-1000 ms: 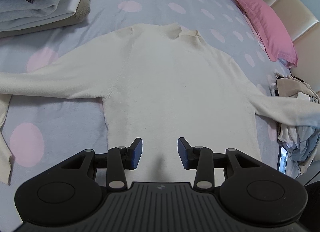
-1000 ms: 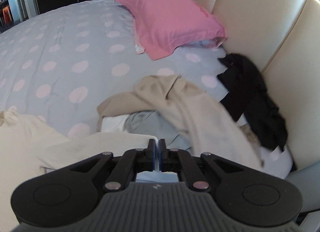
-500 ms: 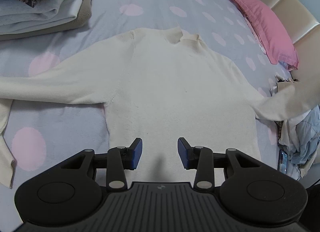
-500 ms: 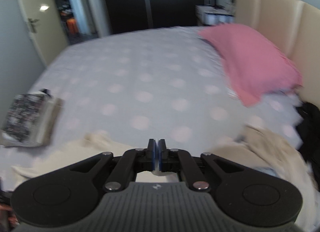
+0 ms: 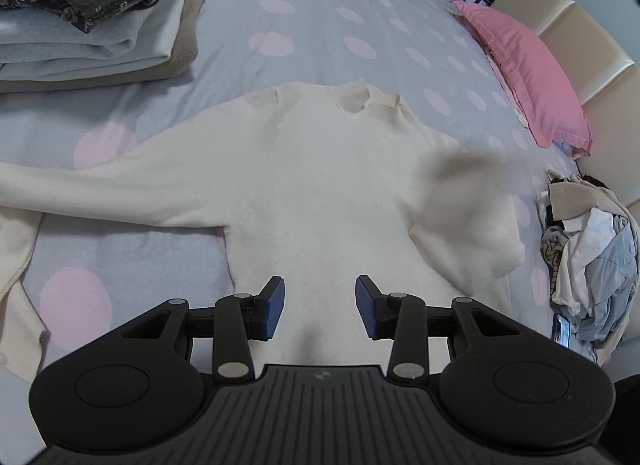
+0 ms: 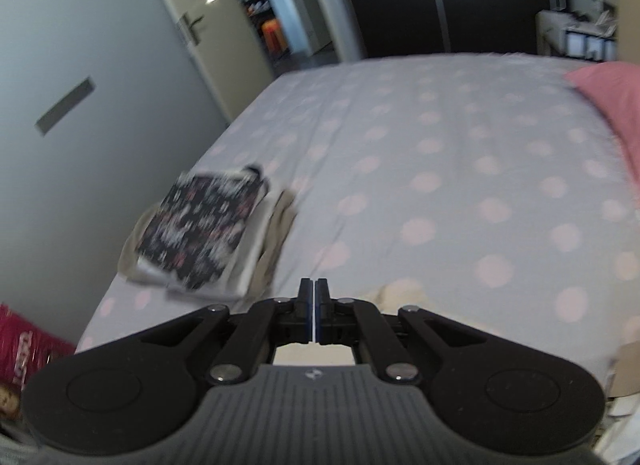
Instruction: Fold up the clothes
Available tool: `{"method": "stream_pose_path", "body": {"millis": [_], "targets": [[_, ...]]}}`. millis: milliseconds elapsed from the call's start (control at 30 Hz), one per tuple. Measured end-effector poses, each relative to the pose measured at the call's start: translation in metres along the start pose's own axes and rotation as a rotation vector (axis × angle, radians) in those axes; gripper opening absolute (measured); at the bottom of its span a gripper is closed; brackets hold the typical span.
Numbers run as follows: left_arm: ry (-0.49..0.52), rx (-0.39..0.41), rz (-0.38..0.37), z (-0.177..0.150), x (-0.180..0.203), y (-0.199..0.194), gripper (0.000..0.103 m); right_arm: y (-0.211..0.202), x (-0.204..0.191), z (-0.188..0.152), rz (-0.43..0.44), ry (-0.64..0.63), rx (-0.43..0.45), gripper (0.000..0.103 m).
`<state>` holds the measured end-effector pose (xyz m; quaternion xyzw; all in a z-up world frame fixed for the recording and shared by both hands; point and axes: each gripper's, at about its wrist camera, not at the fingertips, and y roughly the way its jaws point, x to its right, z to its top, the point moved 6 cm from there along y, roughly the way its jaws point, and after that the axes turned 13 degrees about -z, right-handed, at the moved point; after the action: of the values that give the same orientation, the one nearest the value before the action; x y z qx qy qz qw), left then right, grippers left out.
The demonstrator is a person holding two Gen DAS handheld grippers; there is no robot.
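one cream sweater (image 5: 320, 193), sleeve perhaps folded

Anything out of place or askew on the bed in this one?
The cream sweater lies lopsided: one sleeve stretched flat, the other bunched and blurred over the body. An unsorted clothes heap spills near the bed edge.

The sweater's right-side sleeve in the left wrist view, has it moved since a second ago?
Yes. The sleeve has swung inward from beside the clothes pile and now lies folded over the sweater body, away from that pile.
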<state>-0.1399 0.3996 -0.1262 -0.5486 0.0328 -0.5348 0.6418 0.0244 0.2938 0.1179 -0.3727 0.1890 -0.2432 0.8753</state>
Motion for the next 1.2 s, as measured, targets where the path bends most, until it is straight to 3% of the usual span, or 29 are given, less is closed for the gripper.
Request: {"method": "stream_pose_path", "body": {"millis": [133,367,600,733,1033,1133,1200], "targets": [[-0.008,0.01,-0.004,-0.002,-0.005,-0.004,0.042,0.036,-0.011,-0.028,-0.005,-0.037,-0.072,0.001],[-0.024,-0.006,-0.012,-0.009,-0.009,0.0,0.042,0.092,0.031,-0.093,-0.065,0.002,-0.195,0.007],[-0.02,-0.017,0.006,-0.008,-0.005,0.009,0.042,0.158,0.077,-0.157,-0.107,0.086,-0.32,0.032],[-0.021,-0.042,0.026,-0.008,-0.008,0.019,0.042,0.189,0.087,-0.164,-0.115,0.105,-0.329,0.037],[-0.022,-0.084,0.07,-0.005,-0.018,0.036,0.042,0.256,0.094,-0.157,-0.166,0.055,-0.335,0.037],[-0.025,-0.092,0.067,-0.003,-0.018,0.04,0.042,0.271,0.096,-0.158,-0.145,0.068,-0.342,0.037],[-0.021,-0.098,0.064,-0.001,-0.016,0.043,0.042,0.276,0.095,-0.16,-0.128,0.075,-0.341,0.03]]}}
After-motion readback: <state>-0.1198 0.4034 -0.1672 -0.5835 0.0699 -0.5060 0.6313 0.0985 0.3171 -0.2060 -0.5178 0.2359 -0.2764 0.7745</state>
